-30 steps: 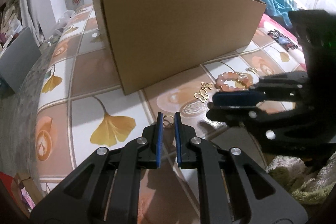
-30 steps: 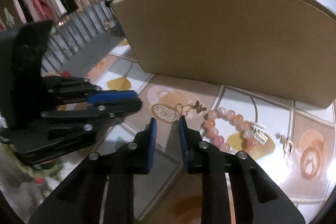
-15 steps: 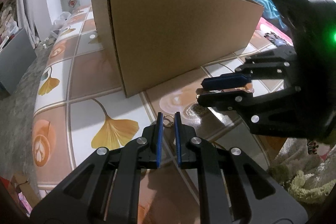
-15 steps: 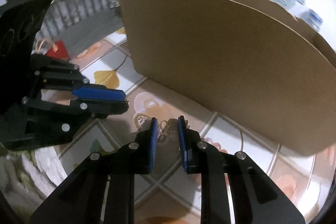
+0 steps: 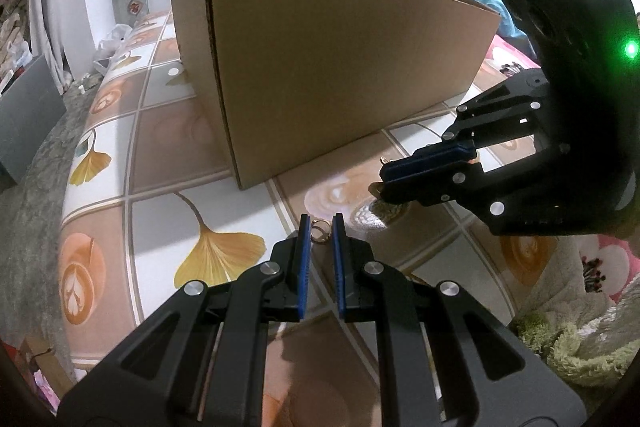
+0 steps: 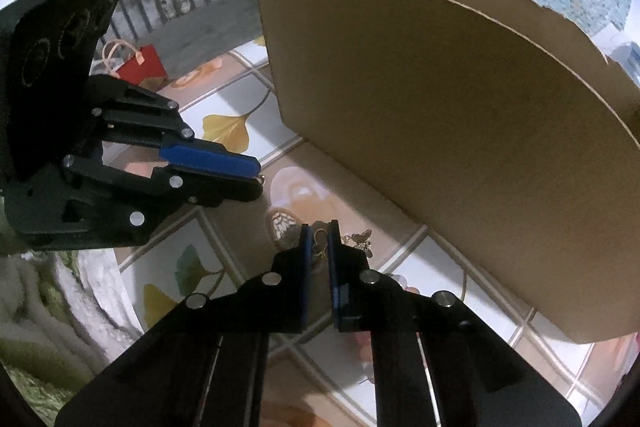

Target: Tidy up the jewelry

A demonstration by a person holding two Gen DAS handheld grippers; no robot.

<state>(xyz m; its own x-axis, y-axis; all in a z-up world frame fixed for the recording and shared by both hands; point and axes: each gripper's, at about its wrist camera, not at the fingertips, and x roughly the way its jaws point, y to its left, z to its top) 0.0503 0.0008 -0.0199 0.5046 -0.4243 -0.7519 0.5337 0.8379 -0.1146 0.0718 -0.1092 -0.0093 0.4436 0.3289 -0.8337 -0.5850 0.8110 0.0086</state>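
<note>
Left wrist view: left gripper (image 5: pixel 321 227) narrow, pads clamped on one small gold ring (image 5: pixel 320 229), near the tablecloth's (image 5: pixel 160 227) front edge. Right gripper (image 5: pixel 400 179) at right, jaws closing on gold jewelry. One cardboard box (image 5: pixel 340 67) behind.

Right wrist view: right gripper (image 6: pixel 319 239) closing, thin gold earring (image 6: pixel 320 242) between pads, butterfly charm (image 6: pixel 362 239) just beside. One box (image 6: pixel 460 147), close behind.

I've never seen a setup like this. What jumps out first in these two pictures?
A big open brown cardboard box stands on a tablecloth printed with yellow ginkgo leaves, filling the middle of both views. In front of it two black grippers with blue pads meet: the left gripper has a small gold ring between its tips, and the right gripper is closing on a gold butterfly earring.
</note>
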